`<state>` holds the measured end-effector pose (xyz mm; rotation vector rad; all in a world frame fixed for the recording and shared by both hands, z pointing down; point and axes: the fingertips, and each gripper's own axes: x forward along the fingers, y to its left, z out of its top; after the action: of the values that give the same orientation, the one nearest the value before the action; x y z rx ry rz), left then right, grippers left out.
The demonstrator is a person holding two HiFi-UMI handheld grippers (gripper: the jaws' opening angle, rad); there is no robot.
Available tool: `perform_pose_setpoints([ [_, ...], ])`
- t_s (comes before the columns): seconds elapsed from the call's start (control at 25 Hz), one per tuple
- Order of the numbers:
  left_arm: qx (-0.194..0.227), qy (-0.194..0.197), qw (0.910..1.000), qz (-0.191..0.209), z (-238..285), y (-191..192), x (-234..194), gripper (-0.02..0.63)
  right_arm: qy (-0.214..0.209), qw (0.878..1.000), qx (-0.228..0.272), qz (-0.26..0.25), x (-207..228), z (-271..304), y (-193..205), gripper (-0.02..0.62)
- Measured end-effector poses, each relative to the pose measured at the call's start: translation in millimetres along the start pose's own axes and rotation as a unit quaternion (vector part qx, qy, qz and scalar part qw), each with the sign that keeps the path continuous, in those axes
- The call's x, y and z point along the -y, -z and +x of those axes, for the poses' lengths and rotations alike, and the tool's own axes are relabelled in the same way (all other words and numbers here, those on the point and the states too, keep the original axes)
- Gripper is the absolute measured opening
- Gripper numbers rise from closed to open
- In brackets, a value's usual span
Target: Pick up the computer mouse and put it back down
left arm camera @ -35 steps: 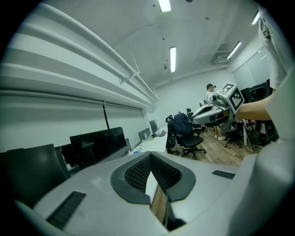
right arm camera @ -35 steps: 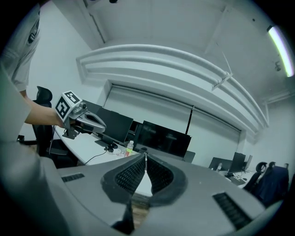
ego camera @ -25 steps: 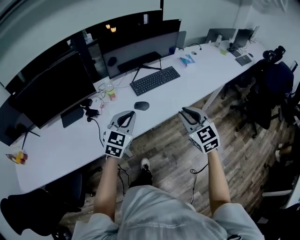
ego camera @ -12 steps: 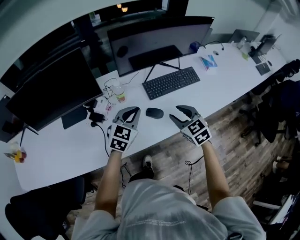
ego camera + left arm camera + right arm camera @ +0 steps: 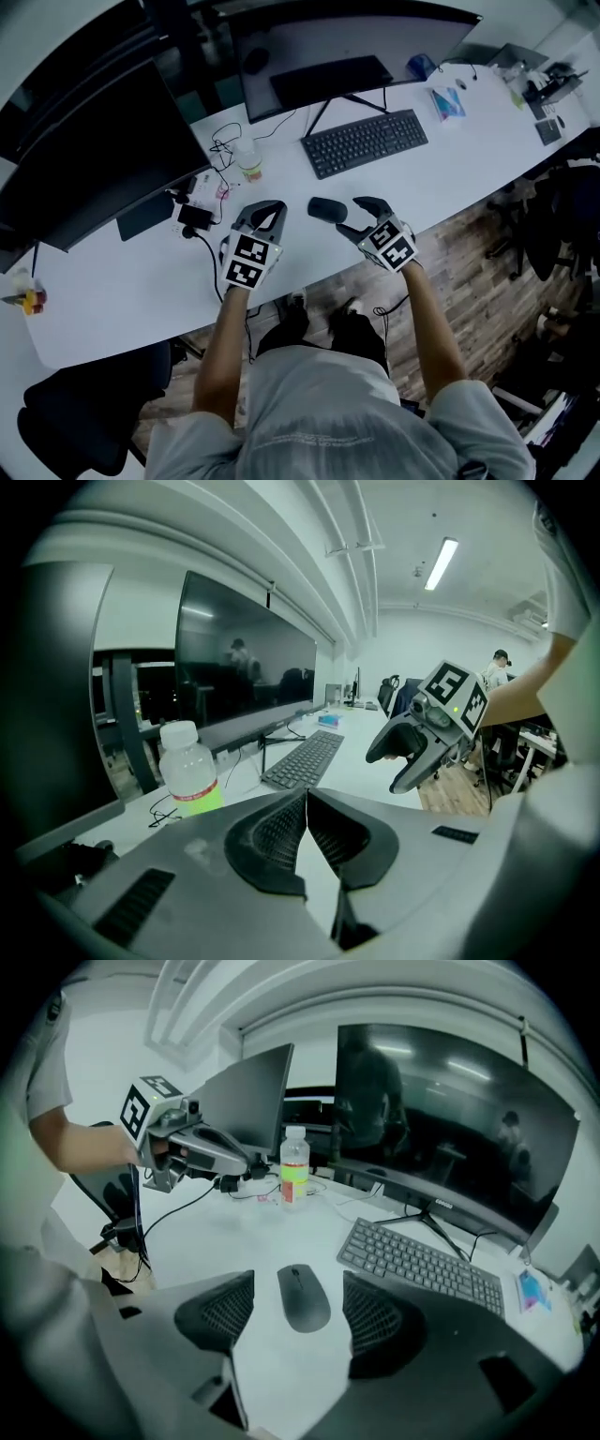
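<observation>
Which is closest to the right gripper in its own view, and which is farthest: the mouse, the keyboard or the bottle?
1. Mouse: on the desk, between the right gripper's open jaws.
2. Keyboard: ahead, to the right.
3. Bottle: straight ahead, farthest back.

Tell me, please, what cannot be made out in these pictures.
Bottle label: print too small and blurred in every view.
Left monitor: cut off by the head view's left edge.
Blue packet by the keyboard: too small in the head view to identify.
Small items at the desk's far right end: tiny, cut by the head view's edge.
</observation>
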<state>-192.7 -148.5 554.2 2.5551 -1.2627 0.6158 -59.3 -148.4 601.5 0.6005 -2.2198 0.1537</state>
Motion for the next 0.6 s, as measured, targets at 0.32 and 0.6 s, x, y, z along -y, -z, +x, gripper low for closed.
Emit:
perform_pose_setpoints([
  [0.32, -0.038, -0.001, 0.9989, -0.028, 15.8, 39.6, -6.7, 0.013, -0.041, 0.998, -0.039, -0.002, -2.6, 62.5, 29.2, 0.363],
  [0.6, -0.058, -0.005, 0.9977, -0.035, 20.9, 52.2, -14.8, 0.013, -0.073, 0.997, -0.021, -0.01, 3.6, 100.3, 32.2, 0.373],
])
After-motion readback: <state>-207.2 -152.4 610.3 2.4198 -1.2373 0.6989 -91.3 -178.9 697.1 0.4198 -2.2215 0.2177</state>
